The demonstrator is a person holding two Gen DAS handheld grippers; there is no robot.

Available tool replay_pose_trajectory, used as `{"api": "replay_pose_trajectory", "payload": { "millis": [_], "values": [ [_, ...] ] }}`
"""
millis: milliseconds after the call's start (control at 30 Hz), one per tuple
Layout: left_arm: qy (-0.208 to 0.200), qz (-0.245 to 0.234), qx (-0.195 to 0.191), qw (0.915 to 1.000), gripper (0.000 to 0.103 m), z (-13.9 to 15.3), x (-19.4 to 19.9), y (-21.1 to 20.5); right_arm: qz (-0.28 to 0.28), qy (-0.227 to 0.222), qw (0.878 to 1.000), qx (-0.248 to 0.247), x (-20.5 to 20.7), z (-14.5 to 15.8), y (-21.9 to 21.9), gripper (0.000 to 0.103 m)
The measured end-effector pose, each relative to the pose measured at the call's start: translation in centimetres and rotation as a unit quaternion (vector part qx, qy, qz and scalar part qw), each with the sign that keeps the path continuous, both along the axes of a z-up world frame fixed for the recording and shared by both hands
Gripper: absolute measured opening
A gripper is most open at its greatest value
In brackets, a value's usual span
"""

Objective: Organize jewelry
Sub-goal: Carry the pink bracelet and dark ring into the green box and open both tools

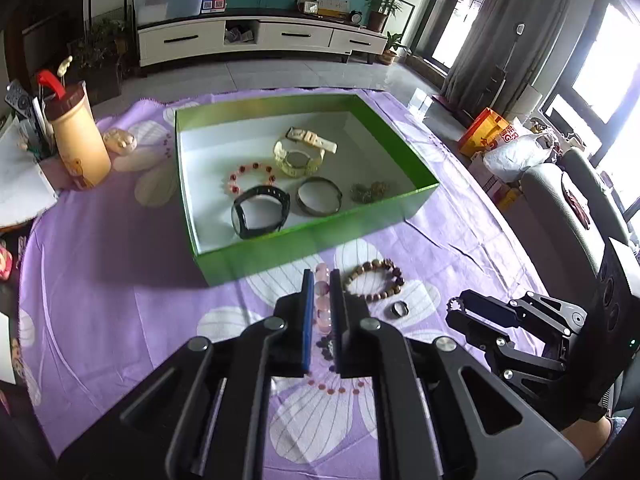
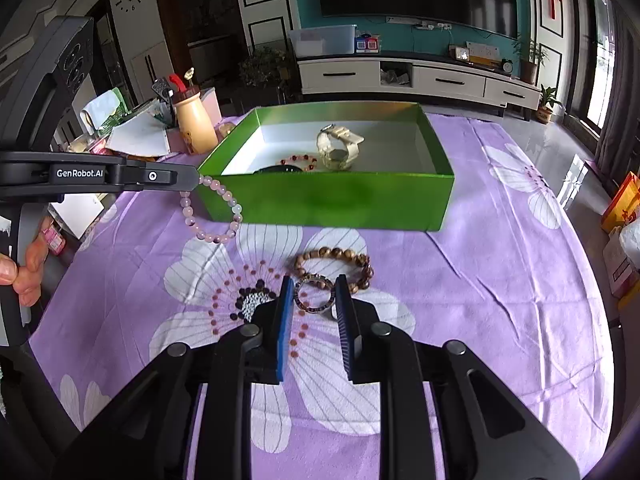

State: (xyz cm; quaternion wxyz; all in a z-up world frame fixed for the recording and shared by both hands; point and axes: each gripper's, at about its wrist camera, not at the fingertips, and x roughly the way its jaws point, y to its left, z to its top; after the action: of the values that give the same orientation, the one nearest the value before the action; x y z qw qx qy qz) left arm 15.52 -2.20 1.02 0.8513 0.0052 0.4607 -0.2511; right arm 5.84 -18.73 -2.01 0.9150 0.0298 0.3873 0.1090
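My left gripper (image 1: 321, 280) is shut on a pink bead bracelet (image 1: 323, 300), which hangs from its tips above the cloth in the right wrist view (image 2: 212, 216), just left of the green box (image 2: 328, 200). My right gripper (image 2: 312, 284) holds a dark beaded ring-like bracelet (image 2: 314, 294) between its pads; in the left wrist view it shows at the right (image 1: 456, 306). A brown wooden bead bracelet (image 1: 374, 278) and a small metal ring (image 1: 399, 309) lie on the cloth. The box (image 1: 320, 240) holds a cream watch (image 1: 298, 156), a black watch (image 1: 260, 212), a red bead bracelet (image 1: 250, 178), a bangle (image 1: 319, 200) and a brooch (image 1: 370, 192).
A purple flowered cloth (image 2: 480, 280) covers the table. A beige bottle (image 1: 78, 140), a pen holder with a remote (image 1: 28, 120) and papers stand at the far left. Bags (image 1: 508, 148) and a chair (image 1: 568, 208) are off the table's right side.
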Motion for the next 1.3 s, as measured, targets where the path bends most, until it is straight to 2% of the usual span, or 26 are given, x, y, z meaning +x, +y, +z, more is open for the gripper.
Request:
{"api": "replay_pose_trajectory", "payload": {
  "millis": [267,567,833,1167,1233,1300],
  "values": [
    [-0.008,0.021,-0.007,0.9997,0.007,1.8,3.5,-0.2,-0.01,-0.018,1.0,0.007,3.3,2.4,-0.6,0.021],
    [-0.01,0.067,0.004,0.9977,0.007,2.2,9.7,0.2,-0.027,-0.017,0.999,0.009,10.2,3.6,-1.6,0.021],
    [0.024,0.103,0.028,0.994,0.007,-1.1,14.6,0.4,-0.044,0.02,0.999,0.0,15.8,1.5,-2.3,0.021],
    [0.051,0.102,0.067,0.9913,0.007,-4.7,15.9,-0.5,-0.06,0.062,0.996,-0.024,19.4,-2.0,-3.2,0.021],
    [0.055,0.1,0.069,0.9911,0.008,-5.0,16.0,-0.4,-0.063,0.065,0.996,-0.02,19.4,-2.2,-3.5,0.023],
    [0.053,0.101,0.068,0.9912,0.008,-4.9,15.9,-0.4,-0.066,0.063,0.996,-0.018,19.2,-2.2,-3.9,0.03]
  ]
}}
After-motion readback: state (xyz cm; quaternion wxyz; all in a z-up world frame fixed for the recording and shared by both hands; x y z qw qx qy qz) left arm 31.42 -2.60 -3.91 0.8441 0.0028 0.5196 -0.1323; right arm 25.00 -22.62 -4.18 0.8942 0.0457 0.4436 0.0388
